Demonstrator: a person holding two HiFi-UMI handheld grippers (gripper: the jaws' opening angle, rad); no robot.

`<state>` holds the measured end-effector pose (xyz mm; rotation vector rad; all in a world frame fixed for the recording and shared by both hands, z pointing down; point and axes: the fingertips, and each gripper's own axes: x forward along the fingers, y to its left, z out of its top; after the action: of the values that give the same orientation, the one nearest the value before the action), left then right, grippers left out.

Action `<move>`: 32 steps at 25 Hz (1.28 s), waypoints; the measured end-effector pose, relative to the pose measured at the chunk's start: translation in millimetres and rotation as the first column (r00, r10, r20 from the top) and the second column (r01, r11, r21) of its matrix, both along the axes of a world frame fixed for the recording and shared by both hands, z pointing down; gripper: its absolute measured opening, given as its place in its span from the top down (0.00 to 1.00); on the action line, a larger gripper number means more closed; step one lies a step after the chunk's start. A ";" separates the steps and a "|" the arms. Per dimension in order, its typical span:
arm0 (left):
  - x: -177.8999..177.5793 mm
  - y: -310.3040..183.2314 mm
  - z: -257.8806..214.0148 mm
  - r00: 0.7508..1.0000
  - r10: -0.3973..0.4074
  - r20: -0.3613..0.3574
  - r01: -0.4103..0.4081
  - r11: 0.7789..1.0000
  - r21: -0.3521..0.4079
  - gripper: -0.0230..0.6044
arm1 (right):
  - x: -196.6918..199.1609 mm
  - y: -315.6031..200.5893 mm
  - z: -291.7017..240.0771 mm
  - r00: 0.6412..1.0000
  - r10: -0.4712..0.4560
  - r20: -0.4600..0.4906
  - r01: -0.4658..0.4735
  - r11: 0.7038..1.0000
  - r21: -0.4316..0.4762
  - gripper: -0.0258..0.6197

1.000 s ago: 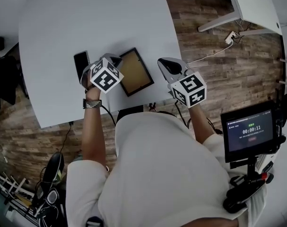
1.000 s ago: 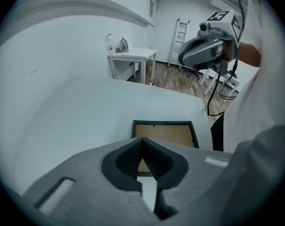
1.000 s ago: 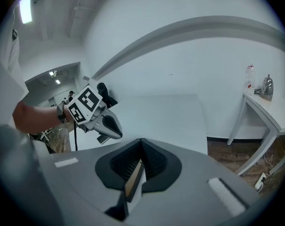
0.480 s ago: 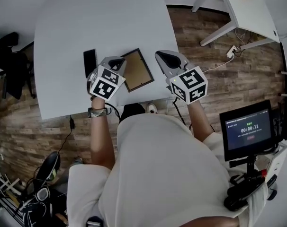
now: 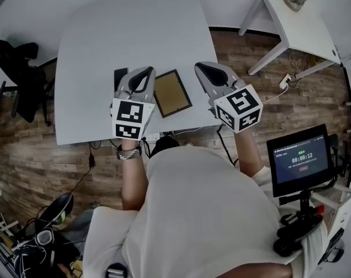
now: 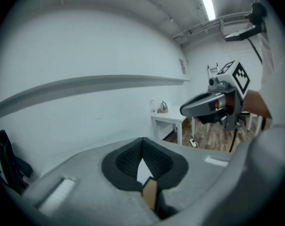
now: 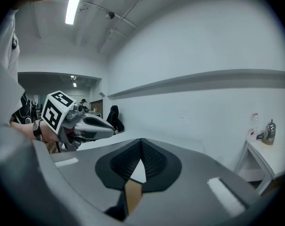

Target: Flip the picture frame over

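The picture frame (image 5: pixel 172 93) lies flat on the white table (image 5: pixel 123 28), close to the near edge. It is brown with a dark rim. The left gripper (image 5: pixel 139 74) hangs in the air just left of the frame. The right gripper (image 5: pixel 204 69) hangs just right of it, by the table's right edge. Both grippers have their jaws pressed together, with nothing in them. A black phone (image 5: pixel 120 74) peeks out left of the left gripper.
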<state>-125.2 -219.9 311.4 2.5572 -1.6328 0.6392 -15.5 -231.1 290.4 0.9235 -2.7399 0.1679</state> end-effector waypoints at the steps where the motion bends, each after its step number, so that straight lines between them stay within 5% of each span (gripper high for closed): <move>1: -1.3 -0.3 -9.2 1.000 -0.015 -0.014 0.016 0.999 0.029 0.96 | -1.6 -0.3 -6.2 1.000 -0.005 0.004 0.005 1.000 0.011 0.96; 16: -11.3 18.2 -84.1 0.992 -0.114 -0.055 0.124 0.960 0.250 0.96 | -12.3 10.7 -77.8 0.997 -0.032 0.073 0.019 0.986 0.164 0.96; 32: 13.1 49.2 -103.3 0.993 -0.114 -0.037 0.120 0.951 0.284 0.96 | 11.2 45.9 -102.2 0.997 -0.011 0.071 -0.005 0.976 0.220 0.96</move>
<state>-112.1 -170.7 208.1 2.6134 -1.9836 0.3914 -4.3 -185.2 188.2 0.9856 -2.8696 -0.1077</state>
